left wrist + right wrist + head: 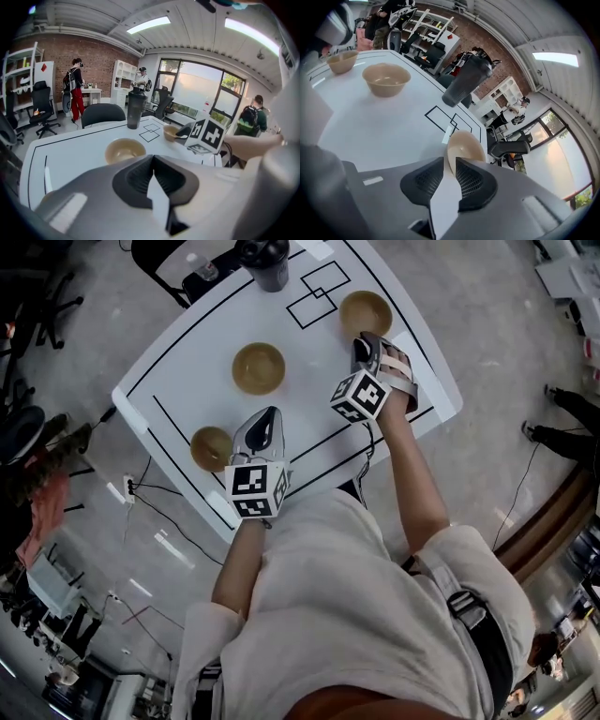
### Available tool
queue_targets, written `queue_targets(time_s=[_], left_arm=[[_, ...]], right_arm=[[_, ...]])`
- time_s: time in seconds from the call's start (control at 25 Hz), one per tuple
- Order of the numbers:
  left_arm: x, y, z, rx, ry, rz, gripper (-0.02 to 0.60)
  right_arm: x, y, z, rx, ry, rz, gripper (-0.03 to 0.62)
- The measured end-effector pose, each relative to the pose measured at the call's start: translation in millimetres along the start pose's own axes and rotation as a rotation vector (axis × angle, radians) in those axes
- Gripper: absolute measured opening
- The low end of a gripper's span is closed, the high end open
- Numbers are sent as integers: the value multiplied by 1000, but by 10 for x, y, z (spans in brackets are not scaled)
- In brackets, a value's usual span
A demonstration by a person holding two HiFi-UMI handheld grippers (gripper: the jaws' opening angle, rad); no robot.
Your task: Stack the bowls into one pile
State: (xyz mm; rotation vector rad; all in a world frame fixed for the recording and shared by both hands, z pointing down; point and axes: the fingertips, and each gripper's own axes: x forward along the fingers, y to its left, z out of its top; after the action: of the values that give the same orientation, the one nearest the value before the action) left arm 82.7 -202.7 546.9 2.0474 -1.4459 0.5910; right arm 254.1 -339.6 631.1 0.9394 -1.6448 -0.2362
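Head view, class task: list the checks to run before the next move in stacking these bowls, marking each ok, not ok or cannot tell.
1. Right gripper grips far bowl: ok, rim pinched between its jaws.
2. Far bowl lifted off table: cannot tell.
3. Middle bowl upright and empty to receive it: ok.
4. Way across to middle bowl: ok, only bare table between; bottle stands aside.
5. Left gripper out of the way: seems ok, shut and empty, beside near bowl.

Tan bowls (258, 367); white table (187, 362) w/ blk lines; dark grey bottle (264, 261).
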Motion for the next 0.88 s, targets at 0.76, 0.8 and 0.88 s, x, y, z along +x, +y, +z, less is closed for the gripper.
queue_targets(time_s=[0.76,0.8,0.88], left_arm=[[-383,206,51,-8,-70,46,2],[-412,202,59,-3,-75,44,2],[-481,203,87,6,-92,42,2]], right_arm=[[-449,92,359,-35,-82,-28,26],[-506,95,389,-29,-93,-33,26],[-629,103,464,-14,-124,-40,25]])
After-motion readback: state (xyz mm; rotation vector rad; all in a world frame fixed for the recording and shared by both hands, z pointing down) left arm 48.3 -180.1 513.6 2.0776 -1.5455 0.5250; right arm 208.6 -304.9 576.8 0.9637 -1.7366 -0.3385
